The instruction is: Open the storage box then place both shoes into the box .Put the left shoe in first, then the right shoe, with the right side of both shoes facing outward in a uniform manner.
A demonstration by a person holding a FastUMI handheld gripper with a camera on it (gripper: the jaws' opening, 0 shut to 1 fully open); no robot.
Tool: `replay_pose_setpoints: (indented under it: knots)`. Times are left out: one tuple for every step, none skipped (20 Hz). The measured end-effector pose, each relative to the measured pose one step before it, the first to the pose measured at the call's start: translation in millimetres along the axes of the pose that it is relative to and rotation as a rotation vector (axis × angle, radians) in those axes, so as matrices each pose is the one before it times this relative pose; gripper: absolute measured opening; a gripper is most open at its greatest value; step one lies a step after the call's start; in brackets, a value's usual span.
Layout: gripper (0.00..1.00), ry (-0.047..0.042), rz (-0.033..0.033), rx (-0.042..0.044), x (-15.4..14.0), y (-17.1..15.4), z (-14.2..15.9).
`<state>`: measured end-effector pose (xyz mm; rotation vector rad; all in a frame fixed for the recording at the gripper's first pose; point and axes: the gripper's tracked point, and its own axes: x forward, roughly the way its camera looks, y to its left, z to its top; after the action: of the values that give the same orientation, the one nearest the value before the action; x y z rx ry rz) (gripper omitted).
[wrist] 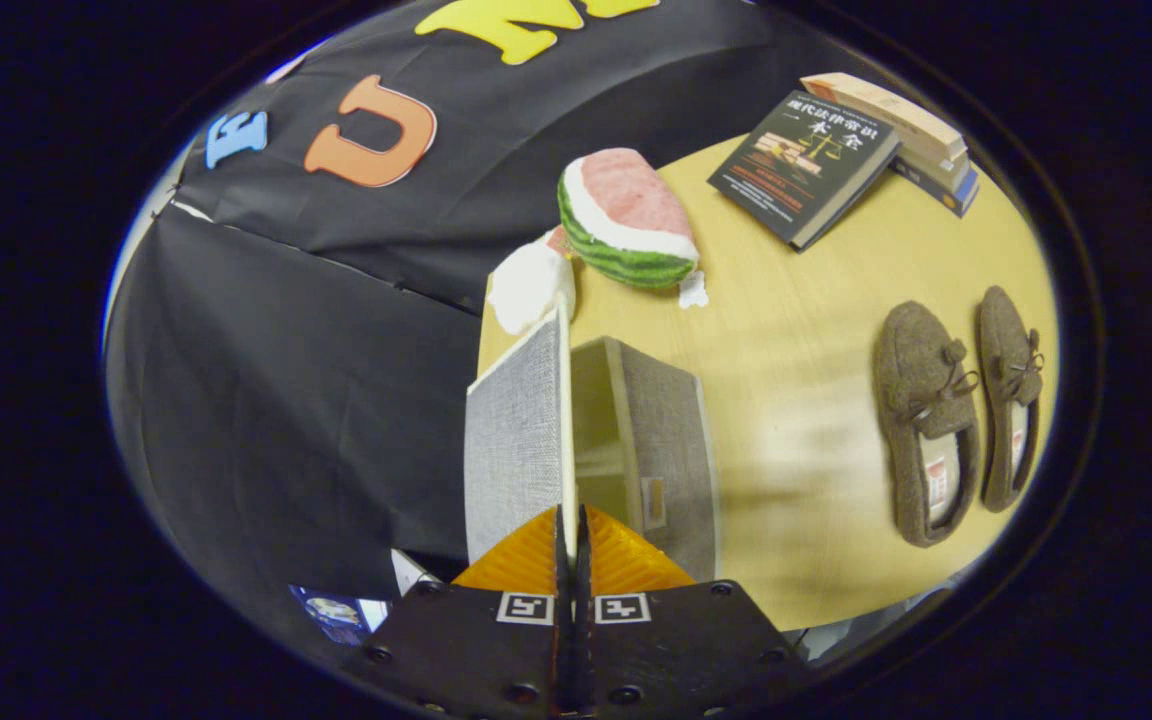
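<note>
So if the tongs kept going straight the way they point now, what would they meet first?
The tongs are shut on the storage box's raised lid, so that lid is already in the line. Beyond it comes the white plush beside the watermelon slice toy, though depth is unclear.

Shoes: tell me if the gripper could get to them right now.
Probably not yet: the gripper is shut on the box lid, holding it raised. The shoes lie unobstructed on the table.

Fisheye camera riding on the gripper [570,520], rolled sideways, looking forward along its fingers pressed together on the lid [521,440], close over the open storage box [651,450], counter [816,340] stretching beyond, shoes [956,420] well apart, booth wall behind
</note>
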<state>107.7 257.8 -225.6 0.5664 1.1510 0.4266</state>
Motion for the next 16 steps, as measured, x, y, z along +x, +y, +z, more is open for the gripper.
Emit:
replay_pose_setpoints:
  knots:
    - [0.0,-0.00428,-0.00383,-0.00609,-4.46,7.13,0.96]
    - [0.0,-0.00184,-0.00802,-0.01026,-3.31,7.62,-0.11]
    - [0.0,-0.00198,-0.00885,-0.01171,-3.56,5.93,1.08]
    - [0.0,-0.0056,0.00317,0.00146,-2.72,8.82,2.16]
    - [0.0,-0.00146,0.01874,0.00401,-1.84,13.38,1.64]
    - [0.01,0.00356,0.01833,-0.00052,-2.51,13.87,-1.03]
    - [0.0,0.00188,0.01278,-0.00683,-1.19,13.81,-0.55]
    - [0.0,0.0007,0.00608,-0.0082,-1.06,13.34,0.22]
    - [0.0,0.00348,0.0214,-0.01146,1.02,16.59,0.31]
    - [0.01,0.0101,0.00875,-0.01685,1.5,17.07,-3.89]
    - [0.0,-0.0005,0.01258,-0.02671,1.73,16.53,0.49]
    - [0.0,-0.0043,0.0081,-0.02812,6.59,16.21,1.57]
    - [0.01,0.00427,0.0001,-0.0302,6.22,11.54,-0.1]
    - [0.0,0.00851,0.00227,-0.01505,4.73,10.77,-2.52]
    - [0.0,0.00986,0.00457,0.00131,7.21,9.94,-0.6]
    - [0.0,0.00813,-0.00022,0.00328,6.45,8.55,-1.36]
